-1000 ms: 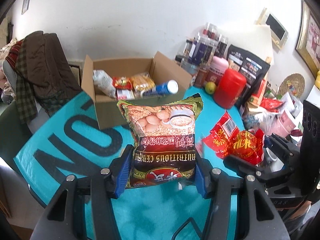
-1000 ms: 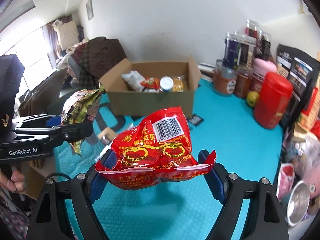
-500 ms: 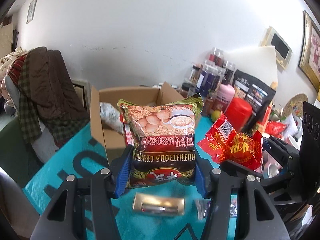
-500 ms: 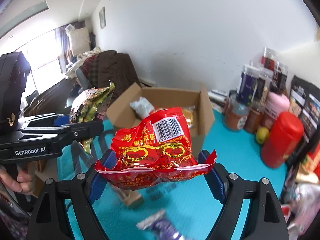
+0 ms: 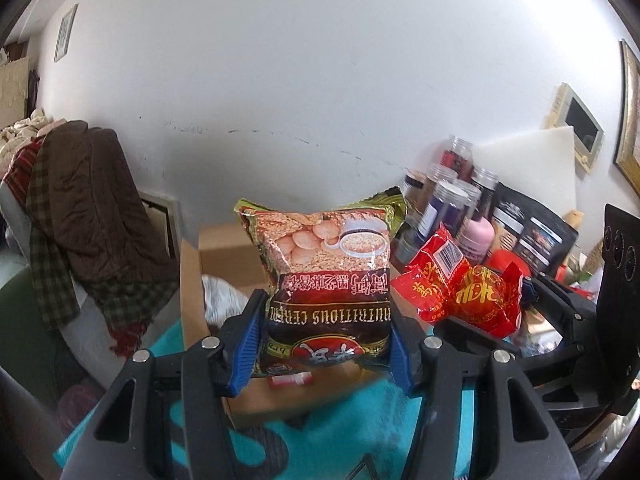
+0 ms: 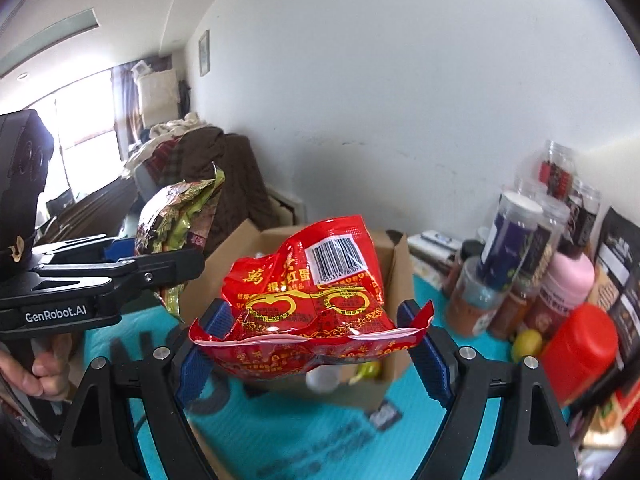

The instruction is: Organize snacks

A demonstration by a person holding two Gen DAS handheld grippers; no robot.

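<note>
Left wrist view: left gripper [image 5: 325,344] is clamped on the cereal bag [image 5: 326,276], which stands upright with its print upside down.
Right wrist view: right gripper [image 6: 312,350] pinches the red snack packet [image 6: 310,300] by its lower seam.
Box position: cardboard box [image 6: 396,264] sits on the teal mat [image 6: 280,440], just ahead of and below both loads.
Key relation: bag's long axis is vertical, over the box's left part; the packet hangs to its right.
Nearer gripper: cannot tell; both look similarly close.
Judgement: lowering into the box likely comes next.
Risk: box already holds snacks.
</note>
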